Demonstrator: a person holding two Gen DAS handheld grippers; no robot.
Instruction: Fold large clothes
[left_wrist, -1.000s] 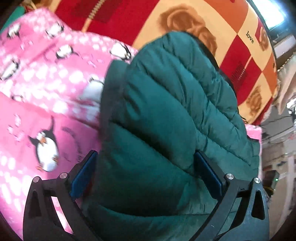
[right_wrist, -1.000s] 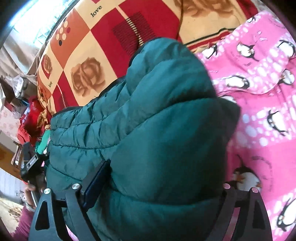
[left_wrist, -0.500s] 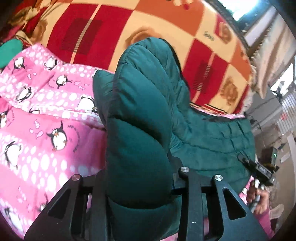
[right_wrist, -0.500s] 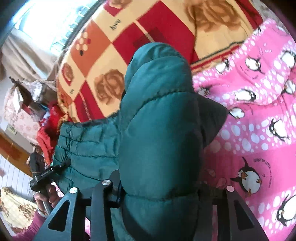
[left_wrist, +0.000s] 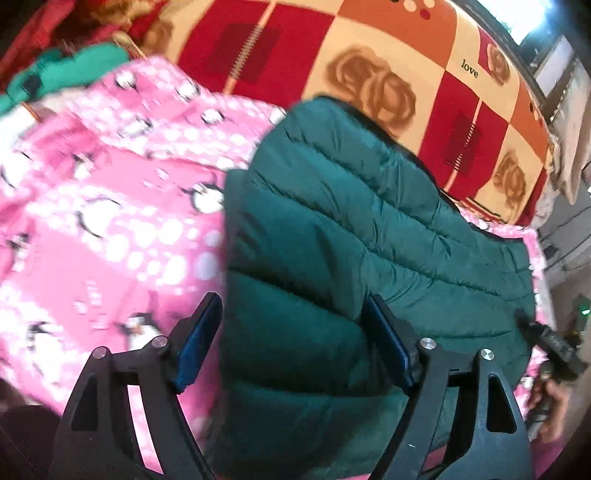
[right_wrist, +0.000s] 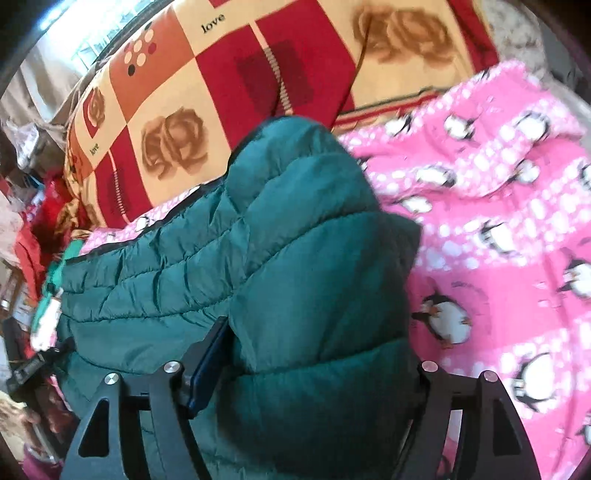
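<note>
Two views show one dark green puffer jacket (left_wrist: 332, 236) lying on a pink penguin blanket (left_wrist: 110, 221). In the left wrist view, the left gripper (left_wrist: 291, 317) has its blue-padded fingers (left_wrist: 199, 343) spread wide, a thick folded fold of jacket bulging between them; the blanket lies left of the fingers. In the right wrist view, the right gripper (right_wrist: 317, 354) likewise stands wide apart around the jacket's (right_wrist: 295, 258) padded bulk, blanket (right_wrist: 498, 221) to the right, a red checked rose quilt (right_wrist: 221, 92) beyond the fingertips.
</note>
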